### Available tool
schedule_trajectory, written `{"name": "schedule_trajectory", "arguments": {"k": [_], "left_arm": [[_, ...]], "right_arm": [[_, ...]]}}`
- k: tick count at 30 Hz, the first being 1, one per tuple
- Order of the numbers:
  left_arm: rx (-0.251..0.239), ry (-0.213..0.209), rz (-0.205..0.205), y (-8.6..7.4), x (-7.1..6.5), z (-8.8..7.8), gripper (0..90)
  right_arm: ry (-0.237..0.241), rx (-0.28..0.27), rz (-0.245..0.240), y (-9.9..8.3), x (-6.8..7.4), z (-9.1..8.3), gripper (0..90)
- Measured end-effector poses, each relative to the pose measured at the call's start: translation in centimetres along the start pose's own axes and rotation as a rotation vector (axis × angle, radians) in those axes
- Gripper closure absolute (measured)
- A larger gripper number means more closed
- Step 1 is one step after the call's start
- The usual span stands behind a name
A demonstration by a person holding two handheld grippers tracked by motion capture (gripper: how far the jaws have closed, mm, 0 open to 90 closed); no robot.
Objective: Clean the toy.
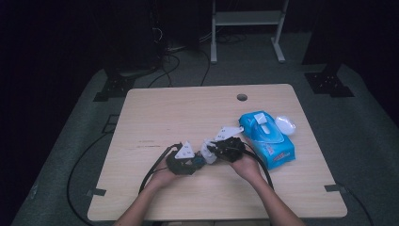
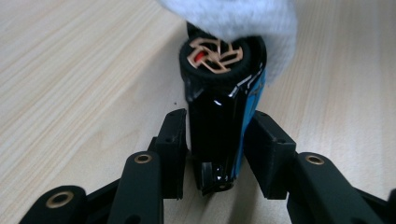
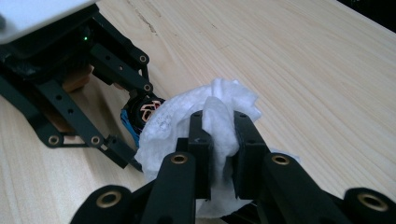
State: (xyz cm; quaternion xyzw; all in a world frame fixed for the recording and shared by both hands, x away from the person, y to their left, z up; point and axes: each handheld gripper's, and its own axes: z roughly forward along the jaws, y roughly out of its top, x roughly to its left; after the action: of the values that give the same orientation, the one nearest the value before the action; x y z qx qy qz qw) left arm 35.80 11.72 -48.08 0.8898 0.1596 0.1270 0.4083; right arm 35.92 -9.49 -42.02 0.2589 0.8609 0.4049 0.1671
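A small black and blue toy car (image 2: 217, 121) with a copper-spoked wheel (image 2: 215, 55) stands nose-up between the pads of my left gripper (image 2: 215, 140), which is shut on its sides. A crumpled white wipe (image 3: 187, 112) is pinched in my right gripper (image 3: 219, 135), which is shut on it. The wipe drapes over the car's top end (image 3: 145, 109). In the high view both grippers meet at the table's front centre, the left gripper (image 1: 198, 161) just left of the right gripper (image 1: 210, 150), and the wipe (image 1: 207, 154) lies between them.
A blue pack of wet wipes (image 1: 268, 136) lies right of my right hand, with a white plastic lid (image 1: 285, 125) beside it. The wooden table (image 1: 169, 113) has a cable hole (image 1: 242, 97) near its far edge. Cables trail off the front left.
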Motion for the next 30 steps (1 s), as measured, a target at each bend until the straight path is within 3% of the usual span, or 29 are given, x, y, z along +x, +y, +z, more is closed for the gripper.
{"name": "schedule_trajectory", "arguments": {"k": [15, 19, 30], "left_arm": [[-0.006, 0.006, 0.0, 0.0, -0.1, -0.2, 65.1], [-0.04, 0.015, -0.002, 0.1, -0.1, -0.5, 65.4], [-0.15, 0.049, -0.003, 0.7, -0.3, -1.8, 65.7]], "right_arm": [[0.012, -0.015, 0.011, -0.1, 0.1, 0.1, 79.6], [0.007, -0.024, 0.012, -0.1, -0.1, -0.2, 79.6], [0.002, -0.076, 0.07, -0.3, -1.3, -1.5, 79.7]]}}
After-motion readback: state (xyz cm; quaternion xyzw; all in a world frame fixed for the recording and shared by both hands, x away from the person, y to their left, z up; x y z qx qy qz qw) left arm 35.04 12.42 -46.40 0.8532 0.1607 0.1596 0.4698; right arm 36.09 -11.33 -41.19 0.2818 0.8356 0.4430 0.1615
